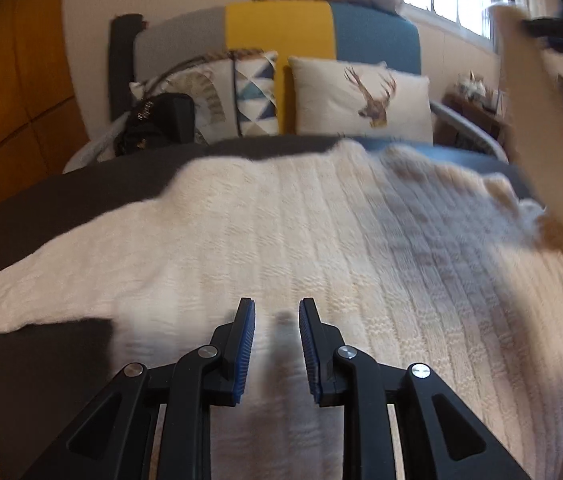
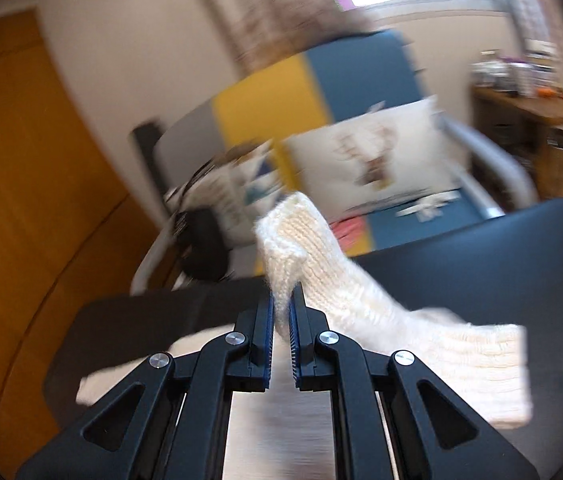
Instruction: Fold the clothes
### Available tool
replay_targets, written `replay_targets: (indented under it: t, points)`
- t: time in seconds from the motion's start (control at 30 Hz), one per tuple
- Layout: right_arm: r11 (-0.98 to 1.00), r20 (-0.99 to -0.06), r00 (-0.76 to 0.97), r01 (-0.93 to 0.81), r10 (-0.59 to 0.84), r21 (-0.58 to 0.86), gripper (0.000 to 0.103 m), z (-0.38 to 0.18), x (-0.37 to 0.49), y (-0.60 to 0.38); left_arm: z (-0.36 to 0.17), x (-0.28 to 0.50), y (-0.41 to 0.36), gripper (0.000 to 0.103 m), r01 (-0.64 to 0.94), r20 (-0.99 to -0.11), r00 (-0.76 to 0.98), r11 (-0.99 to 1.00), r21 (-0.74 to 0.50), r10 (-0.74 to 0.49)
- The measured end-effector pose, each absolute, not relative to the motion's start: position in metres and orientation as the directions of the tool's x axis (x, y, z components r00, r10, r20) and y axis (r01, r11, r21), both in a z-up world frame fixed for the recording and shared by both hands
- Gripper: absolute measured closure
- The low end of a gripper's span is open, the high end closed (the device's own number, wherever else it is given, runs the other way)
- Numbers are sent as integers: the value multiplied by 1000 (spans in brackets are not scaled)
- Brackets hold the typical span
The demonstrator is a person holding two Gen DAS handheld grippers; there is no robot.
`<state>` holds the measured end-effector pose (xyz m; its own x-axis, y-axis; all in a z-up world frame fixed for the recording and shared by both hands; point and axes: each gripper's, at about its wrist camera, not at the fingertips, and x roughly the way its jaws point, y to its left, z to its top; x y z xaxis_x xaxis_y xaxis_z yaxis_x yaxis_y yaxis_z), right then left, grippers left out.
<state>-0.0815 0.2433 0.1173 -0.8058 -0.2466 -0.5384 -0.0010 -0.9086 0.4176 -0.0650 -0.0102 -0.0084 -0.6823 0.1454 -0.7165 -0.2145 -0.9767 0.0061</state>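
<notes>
A cream knitted sweater [image 1: 321, 240] lies spread on a dark table [image 1: 41, 208]. My left gripper [image 1: 276, 308] is open and empty, just above the sweater's near part. My right gripper [image 2: 284, 298] is shut on a fold of the sweater [image 2: 301, 248] and holds it lifted above the table; the sleeve end [image 2: 493, 372] trails down to the right. In the left wrist view the lifted part [image 1: 537, 128] rises at the far right, with the right gripper [image 1: 561, 36] blurred at its top.
Behind the table stands a couch with a grey, yellow and blue back [image 1: 277, 28], a deer cushion [image 1: 365, 100] and a black bag [image 1: 153, 124]. A wooden door [image 2: 21, 200] is at the left. A cluttered shelf [image 2: 541, 92] is at the right.
</notes>
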Motion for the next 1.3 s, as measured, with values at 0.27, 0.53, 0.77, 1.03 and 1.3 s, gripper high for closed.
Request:
replay_targets:
  t: [0.27, 0.53, 0.77, 1.03, 1.3]
  points:
    - [-919, -678, -637, 135, -366, 370, 96, 56, -123, 138, -7, -52, -59, 81, -130, -715, -682, -987, -89, 154]
    - [-871, -754, -435, 250, -492, 424, 70, -9, -125, 92, -22, -56, -68, 81, -65, -747, -647, -987, -149, 155]
    - [-877, -620, -677, 80, -397, 474, 69, 19, -74, 201, -6, -61, -48, 81, -102, -703, -683, -979, -178, 199]
    - [-895, -712, -701, -292, -39, 337, 83, -2, -38, 347, -3, -119, 33, 81, -231, -690, -705, -973, 7, 163]
    - [-925, -755, -652, -243, -67, 292, 85, -25, -76, 347, -32, -149, 46, 79, -207, -729, -684, -965, 161, 25]
